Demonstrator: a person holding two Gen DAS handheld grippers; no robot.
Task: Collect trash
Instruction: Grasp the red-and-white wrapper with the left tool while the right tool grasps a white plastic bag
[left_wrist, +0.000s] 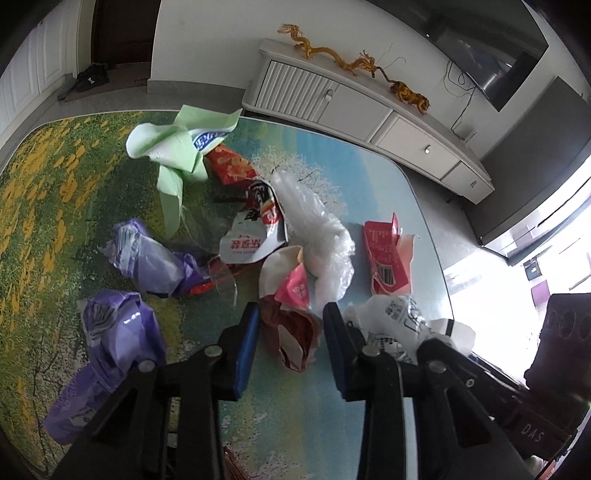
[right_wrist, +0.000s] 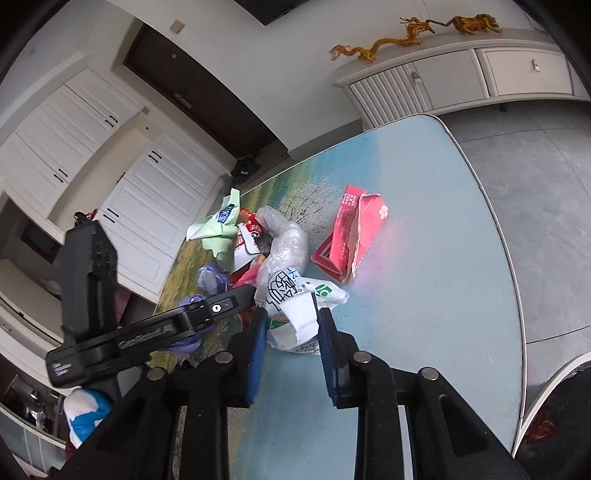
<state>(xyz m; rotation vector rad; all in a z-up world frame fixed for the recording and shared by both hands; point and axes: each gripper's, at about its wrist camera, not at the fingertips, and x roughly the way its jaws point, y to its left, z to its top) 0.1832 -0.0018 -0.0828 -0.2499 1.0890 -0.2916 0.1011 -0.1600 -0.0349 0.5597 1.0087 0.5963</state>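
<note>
Bench (left_wrist: 332, 424) with rounded corners, top printed with a landscape of yellow flowers, green and pale blue. Grey floor (right_wrist: 535, 184) beyond, a low white cabinet (left_wrist: 369, 110) along the wall carrying two golden dragon figures (left_wrist: 332, 55), a dark screen (left_wrist: 491, 48) above it, white cupboard doors (right_wrist: 147, 206) and a dark door (right_wrist: 207, 88) on the other side.

Scattered on the bench: two purple bags (left_wrist: 110, 339), one green wrapper (left_wrist: 173, 147), one red torn carton (left_wrist: 388, 254), one clear plastic bag (left_wrist: 317, 229), one white-and-red snack packet (left_wrist: 255, 232), one white printed bag (right_wrist: 295, 295), one crumpled dark-red wrapper (left_wrist: 295, 339).

Left claw (left_wrist: 290, 314) spread, straddling the dark-red wrapper without visibly squeezing it. Right claw (right_wrist: 291, 317) spread too, blue pads either side of the white printed bag, just beside the left claw; contact hard to judge.
</note>
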